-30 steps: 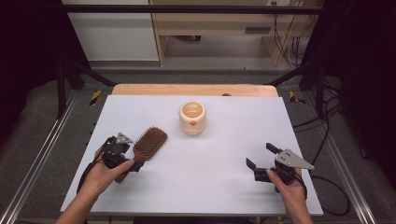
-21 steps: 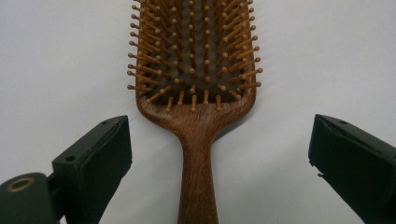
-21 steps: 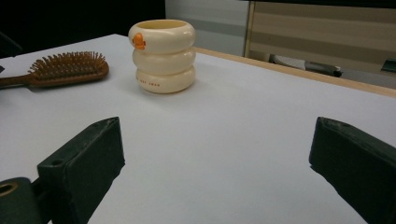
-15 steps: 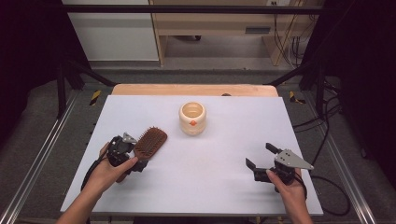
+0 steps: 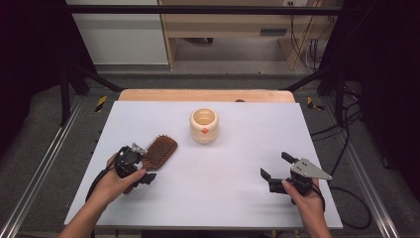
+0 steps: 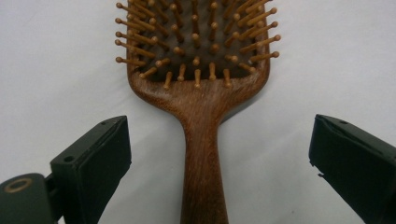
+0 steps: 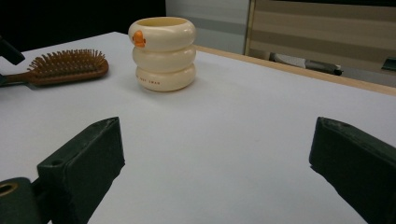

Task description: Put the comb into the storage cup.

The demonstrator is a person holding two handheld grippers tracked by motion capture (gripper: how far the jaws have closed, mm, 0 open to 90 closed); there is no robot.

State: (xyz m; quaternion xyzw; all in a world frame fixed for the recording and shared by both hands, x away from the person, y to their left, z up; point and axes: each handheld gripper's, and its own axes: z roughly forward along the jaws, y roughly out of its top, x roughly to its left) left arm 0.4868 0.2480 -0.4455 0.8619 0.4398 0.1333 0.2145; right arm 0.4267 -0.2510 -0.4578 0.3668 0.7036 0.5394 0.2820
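Two objects lie on the white table top: a dark brown wooden paddle hairbrush with bristles facing up, at the near left, and a cream ribbed cup shaped like three stacked rings with a small orange mark on its side, standing upright near the middle and toward the far edge. From the high view, the left gripper sits at the near end of the hairbrush, held in the person's left hand, which covers much of the handle. The left gripper view makes plain what that hand hides: the brush handle runs straight between the two black jaws, which stand wide apart on either side of it with white table visible in both gaps, so neither jaw touches the wood. The right gripper, topped by its grey three-cornered plate, rests at the near right of the table in the person's right hand, well apart from both objects, its jaws spread wide around nothing. The right gripper view looks low across the table and shows the cup's three rounded tiers, with small dark lettering on the bottom tier too fine to read, and the hairbrush lying flat to the cup's left.
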